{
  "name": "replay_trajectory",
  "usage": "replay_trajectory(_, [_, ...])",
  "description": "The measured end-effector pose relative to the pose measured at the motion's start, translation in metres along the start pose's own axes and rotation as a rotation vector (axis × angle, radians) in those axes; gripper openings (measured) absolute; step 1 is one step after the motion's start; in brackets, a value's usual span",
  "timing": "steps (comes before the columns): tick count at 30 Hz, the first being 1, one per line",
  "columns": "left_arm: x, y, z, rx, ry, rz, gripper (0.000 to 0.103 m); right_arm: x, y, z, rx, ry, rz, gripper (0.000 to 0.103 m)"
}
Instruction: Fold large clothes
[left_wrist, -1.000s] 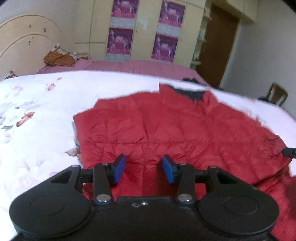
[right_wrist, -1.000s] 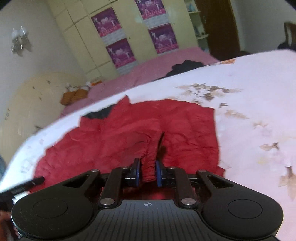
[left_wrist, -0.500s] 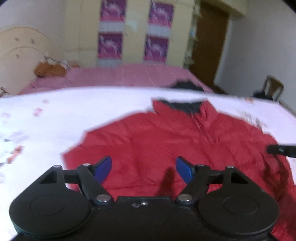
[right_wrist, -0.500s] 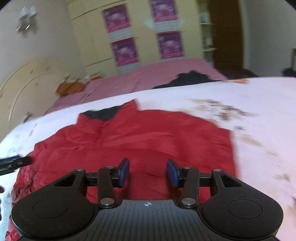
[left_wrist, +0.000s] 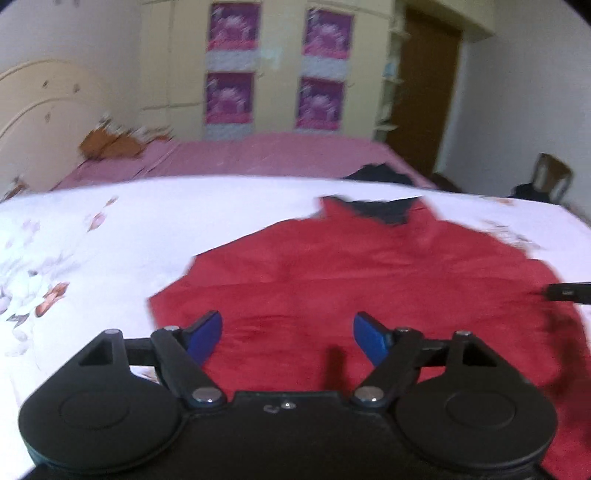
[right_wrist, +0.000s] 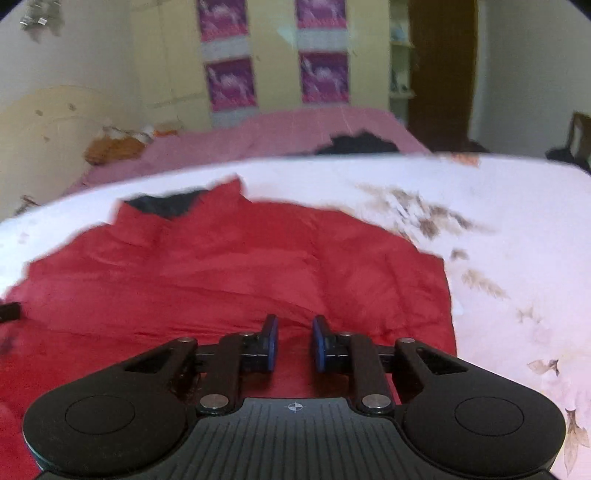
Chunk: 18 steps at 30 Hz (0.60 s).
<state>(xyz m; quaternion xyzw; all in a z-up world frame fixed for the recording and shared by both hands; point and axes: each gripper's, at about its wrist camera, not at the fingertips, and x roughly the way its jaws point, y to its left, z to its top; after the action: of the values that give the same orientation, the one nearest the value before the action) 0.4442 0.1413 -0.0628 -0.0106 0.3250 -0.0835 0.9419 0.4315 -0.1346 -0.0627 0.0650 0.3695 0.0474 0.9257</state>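
A red padded jacket (left_wrist: 369, 280) with a dark collar lining (left_wrist: 380, 210) lies spread on the white flowered bed sheet (left_wrist: 92, 258). It also shows in the right wrist view (right_wrist: 240, 280). My left gripper (left_wrist: 288, 338) is wide open and empty over the jacket's near edge. My right gripper (right_wrist: 294, 341) hovers over the jacket's near right part with its blue pads (right_wrist: 272, 341) a narrow gap apart and nothing between them. The tip of the right gripper shows at the right edge of the left wrist view (left_wrist: 569, 291).
Behind lies a pink bed cover (left_wrist: 258, 158) with a dark garment (right_wrist: 358, 144) and an orange bundle (left_wrist: 110, 144) on it. A cream headboard (left_wrist: 44, 107), wardrobe with purple posters (left_wrist: 277, 66), brown door (left_wrist: 421, 96) and chair (left_wrist: 550, 181) stand beyond.
My right gripper let go of the pinched jacket fold, opened, then narrowed again. My left gripper opened wider. Both rose and now look more level across the bed.
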Motion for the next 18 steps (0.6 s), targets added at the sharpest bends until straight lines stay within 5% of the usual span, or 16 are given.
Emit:
replay_trajectory(1, [-0.006,-0.010,-0.003,0.011,-0.003,-0.028,0.079,-0.007,0.010,-0.004,-0.013,-0.015,0.024,0.056])
replay_trajectory(7, [-0.009,-0.059,-0.026,0.067,0.049,-0.082,0.076,-0.011,0.065,-0.034,-0.146,0.051,0.150,0.056])
replay_trajectory(14, [-0.011,-0.001,-0.048,-0.011,0.100,0.044,0.076,-0.010,0.014,-0.038,-0.094,0.059,-0.024,0.055])
replay_trajectory(18, [-0.008,0.010,-0.051,-0.029,0.106,0.019,0.076,-0.002,0.014,-0.043,-0.135,0.104,-0.018,0.049])
